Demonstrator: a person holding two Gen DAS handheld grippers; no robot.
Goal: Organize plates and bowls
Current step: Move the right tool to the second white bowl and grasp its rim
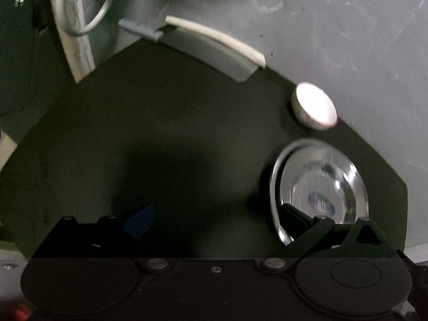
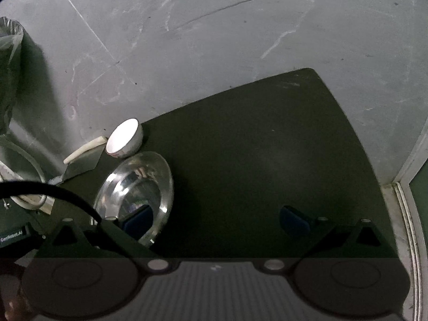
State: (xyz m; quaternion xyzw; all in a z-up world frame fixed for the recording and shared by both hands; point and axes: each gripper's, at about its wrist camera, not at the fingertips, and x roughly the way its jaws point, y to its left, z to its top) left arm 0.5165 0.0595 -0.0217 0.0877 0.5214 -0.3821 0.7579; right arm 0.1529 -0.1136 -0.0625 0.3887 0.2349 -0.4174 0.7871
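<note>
Both tongs stand spread wide and hold nothing: the left gripper (image 1: pixel 216 220) shows its blue-padded fingers (image 1: pixel 139 220) far apart above the mat, and the right gripper (image 2: pixel 216 219) is parted just as broadly. Beneath them lies a dark green mat (image 2: pixel 254 160), dull, flat and matte, with cut corners, spread over a grey concrete floor (image 2: pixel 214 40) that is scuffed and streaked with pale marks. Largest of the dishes is the steel plate (image 1: pixel 321 184), round, shallow and mirror-bright with a raised rim and a blurred blue sticker at its centre; it sits on the mat under the left gripper's right finger and, in the right wrist view, under the right gripper's left finger (image 2: pixel 404 215), though whether either pad touches it cannot be told from these dim pictures. Just ahead of the plate, farther from both tongs and at the mat's edge, rests a small white bowl (image 1: pixel 314 105), smooth, glazed and deep-sided. Ahead of the left gripper, a grey flat-bladed tool with a cream strip (image 1: pixel 214 45) lies on the mat's far edge.
</note>
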